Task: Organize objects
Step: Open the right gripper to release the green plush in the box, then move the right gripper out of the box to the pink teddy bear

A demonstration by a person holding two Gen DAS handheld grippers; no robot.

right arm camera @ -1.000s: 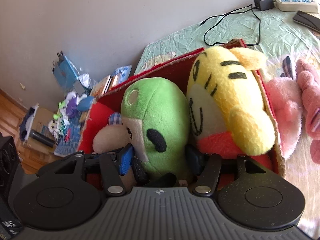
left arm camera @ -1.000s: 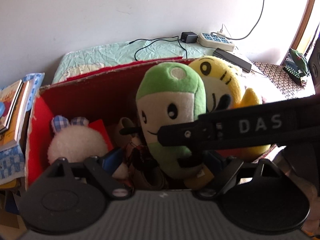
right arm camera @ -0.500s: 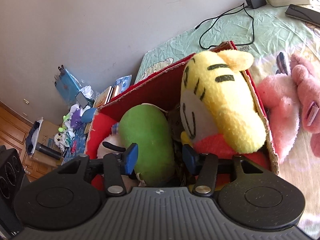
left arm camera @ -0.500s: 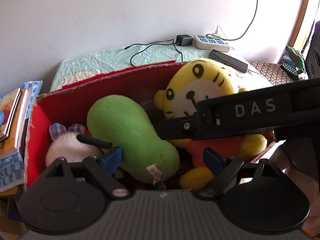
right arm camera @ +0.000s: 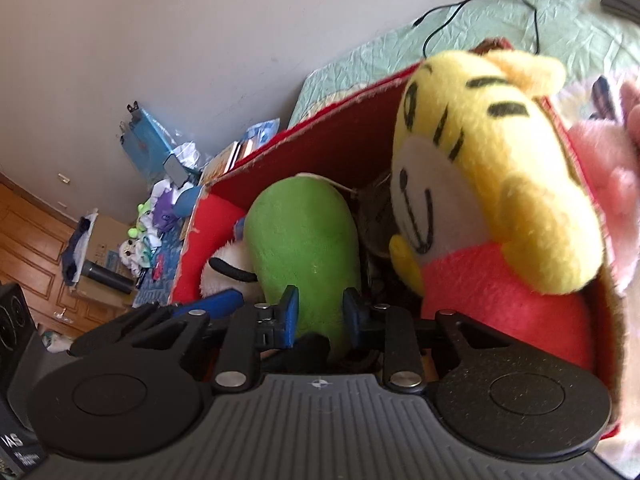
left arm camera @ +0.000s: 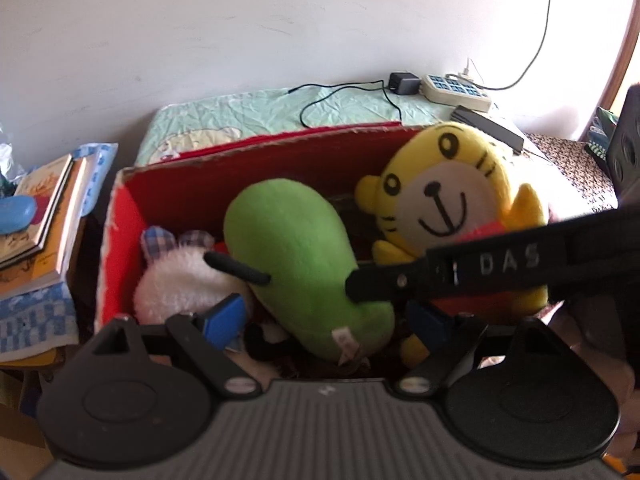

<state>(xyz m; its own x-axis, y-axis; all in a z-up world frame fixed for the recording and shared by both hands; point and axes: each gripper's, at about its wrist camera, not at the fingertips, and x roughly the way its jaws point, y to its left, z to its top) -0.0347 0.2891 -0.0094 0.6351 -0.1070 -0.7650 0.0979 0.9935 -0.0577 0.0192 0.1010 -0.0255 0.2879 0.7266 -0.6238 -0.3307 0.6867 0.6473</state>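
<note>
We see right tool pinched narrow on near end of green plush lying in red box. Left tool wide, empty. Risk: thin pinch slips; lift drags yellow tiger out.

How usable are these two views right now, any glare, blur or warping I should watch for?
Left wrist view: window glare washes out the far right beyond the yellow tiger plush toy, and fisheye bends the white wall. Right wrist view: the tiger and the pink plush toy are smeared soft.
</note>
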